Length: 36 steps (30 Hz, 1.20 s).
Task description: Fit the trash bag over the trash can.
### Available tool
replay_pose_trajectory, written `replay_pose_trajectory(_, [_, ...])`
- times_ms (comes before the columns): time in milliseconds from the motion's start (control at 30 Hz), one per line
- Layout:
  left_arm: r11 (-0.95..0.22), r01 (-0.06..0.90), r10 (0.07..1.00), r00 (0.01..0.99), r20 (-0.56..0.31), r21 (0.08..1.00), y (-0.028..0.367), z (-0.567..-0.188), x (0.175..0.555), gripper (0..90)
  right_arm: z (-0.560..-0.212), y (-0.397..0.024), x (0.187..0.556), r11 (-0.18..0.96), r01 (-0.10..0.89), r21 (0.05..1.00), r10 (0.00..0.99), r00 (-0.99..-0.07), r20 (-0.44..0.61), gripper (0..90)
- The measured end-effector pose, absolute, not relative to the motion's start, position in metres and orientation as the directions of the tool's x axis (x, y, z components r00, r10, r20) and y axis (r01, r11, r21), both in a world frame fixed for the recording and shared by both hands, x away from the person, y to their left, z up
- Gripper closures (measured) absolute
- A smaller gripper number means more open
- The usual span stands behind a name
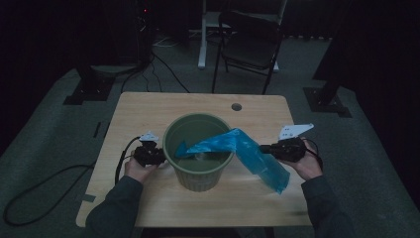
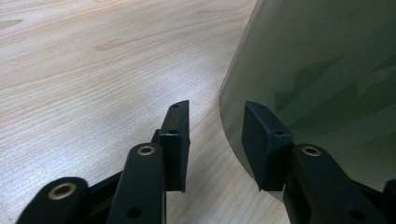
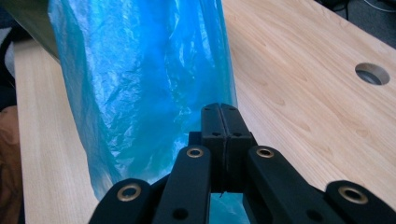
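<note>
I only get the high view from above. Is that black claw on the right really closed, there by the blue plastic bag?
Observer: Yes. In the right gripper view, the right gripper has its jaws pressed flat together. The crinkled blue plastic bag is right behind them, but I cannot tell whether any film is caught.
Visitor: And the left claw?
Observer: The left gripper view shows the left gripper with its jaws apart, gripping nothing.
Visitor: Is it near the bin?
Observer: One jaw sits in front of the round olive-green plastic bin, at its outer wall. The other is over the pale wooden table.
</note>
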<state>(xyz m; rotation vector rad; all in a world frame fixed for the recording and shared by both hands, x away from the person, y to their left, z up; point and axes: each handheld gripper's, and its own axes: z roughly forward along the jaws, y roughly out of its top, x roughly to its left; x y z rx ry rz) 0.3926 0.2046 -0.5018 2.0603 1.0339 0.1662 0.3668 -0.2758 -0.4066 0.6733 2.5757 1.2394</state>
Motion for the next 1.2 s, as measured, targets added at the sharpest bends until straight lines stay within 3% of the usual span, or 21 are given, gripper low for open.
replay_pose_trajectory(533, [-0.344,0.523,0.719,0.681,-0.140,0.780,0.217,-0.473,0.378,59.4,-0.369,-0.260,0.371,0.523,0.240,0.818,0.442,-0.897,-0.019,90.0])
replay_pose_trajectory(1200, [-0.300,0.447,0.710,0.695,-0.116,0.843,0.246,-0.430,0.359,57.9,-0.334,-0.213,0.381,0.539,0.141,0.830,0.367,-0.927,-0.081,90.0])
